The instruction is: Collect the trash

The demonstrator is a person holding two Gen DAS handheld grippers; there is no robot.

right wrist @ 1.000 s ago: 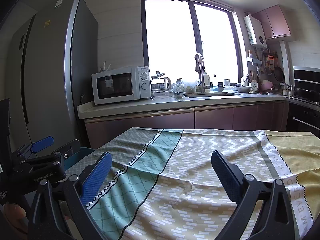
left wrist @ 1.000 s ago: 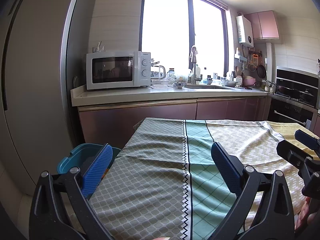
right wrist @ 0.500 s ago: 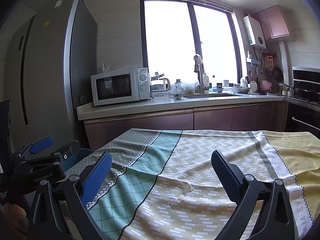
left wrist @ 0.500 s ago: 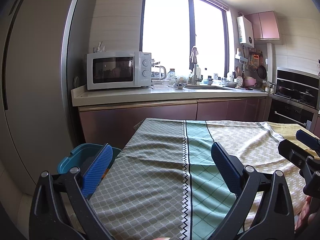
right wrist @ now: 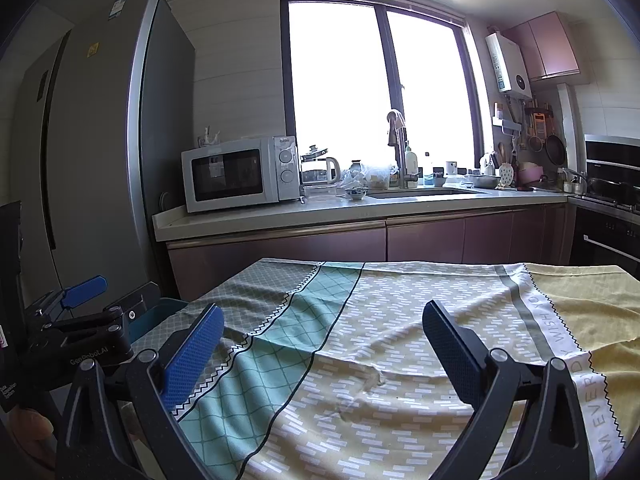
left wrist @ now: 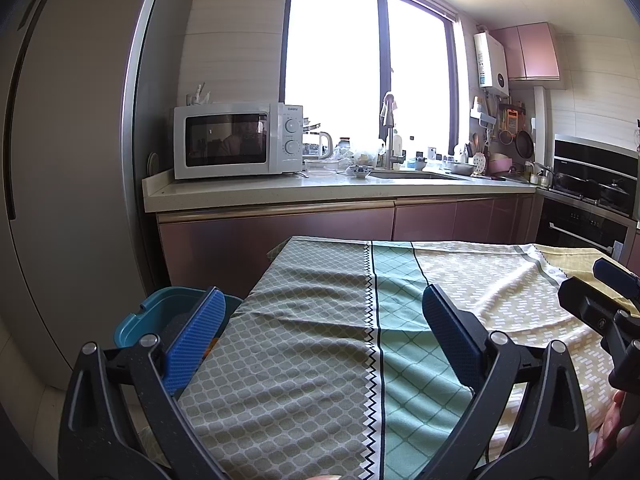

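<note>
A teal bin (left wrist: 160, 312) stands on the floor at the table's left edge, something orange inside it, partly hidden by my left finger; it also shows in the right wrist view (right wrist: 154, 312). My left gripper (left wrist: 324, 336) is open and empty above the patterned tablecloth (left wrist: 320, 320). My right gripper (right wrist: 324, 340) is open and empty over the cloth (right wrist: 400, 320) to the right. No trash shows on the cloth. Each gripper appears at the edge of the other's view.
A grey fridge (left wrist: 72, 160) stands at the left. A counter (left wrist: 320, 192) behind the table holds a white microwave (left wrist: 236, 140), a kettle, bowls and a sink. An oven and hob (left wrist: 592, 200) are at the right.
Both views shifted very slightly; the grippers stay open and empty over the cloth.
</note>
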